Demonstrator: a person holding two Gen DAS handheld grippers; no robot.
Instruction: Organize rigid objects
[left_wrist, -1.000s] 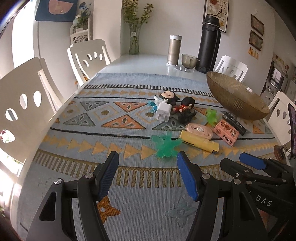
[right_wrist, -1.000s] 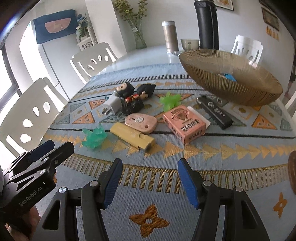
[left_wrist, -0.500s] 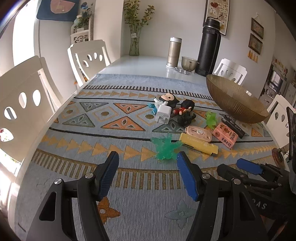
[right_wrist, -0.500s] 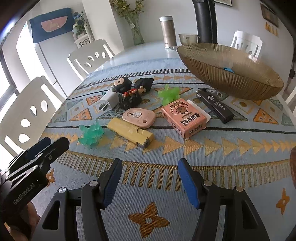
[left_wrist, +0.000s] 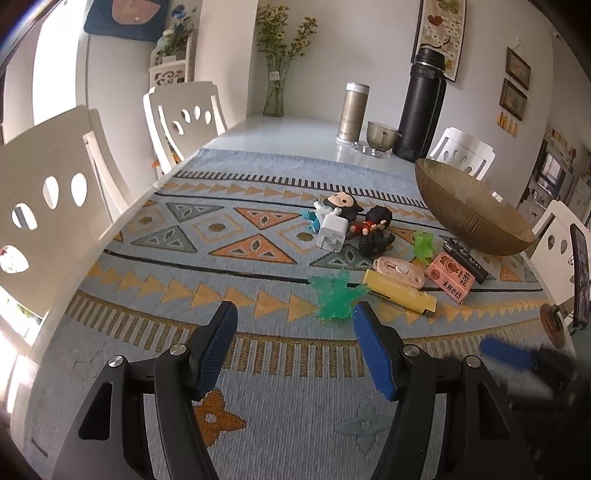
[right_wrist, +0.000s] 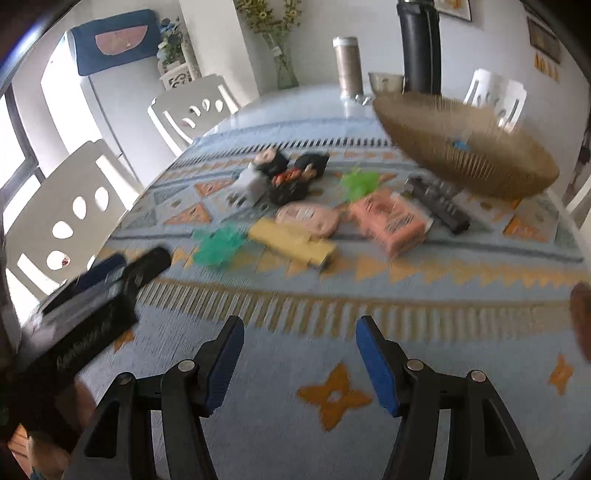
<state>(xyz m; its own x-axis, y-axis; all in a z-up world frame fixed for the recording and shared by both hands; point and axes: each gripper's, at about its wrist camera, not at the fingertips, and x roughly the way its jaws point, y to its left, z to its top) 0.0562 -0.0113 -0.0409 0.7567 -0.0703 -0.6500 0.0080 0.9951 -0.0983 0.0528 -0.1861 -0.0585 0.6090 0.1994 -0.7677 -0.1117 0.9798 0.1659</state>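
- Small rigid items cluster mid-cloth: a spiky teal toy, yellow block, pink oval case, and salmon box.
- A ribbed amber bowl sits beside them.
- The left gripper gapes empty.
- The right gripper, empty, is opening.

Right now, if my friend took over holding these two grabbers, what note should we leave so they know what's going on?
Left hand-held gripper: open, holding nothing, above the patterned cloth.
Right hand-held gripper: jaws opening, nothing between them.
Things: green spiky toy, yellow block, pink oval case, pink box, black bar, white charger, two dolls and a second green toy lie clustered on the cloth beside the brown bowl.
Done: one small blue thing already sits in the bowl.
Left: the whole cluster.
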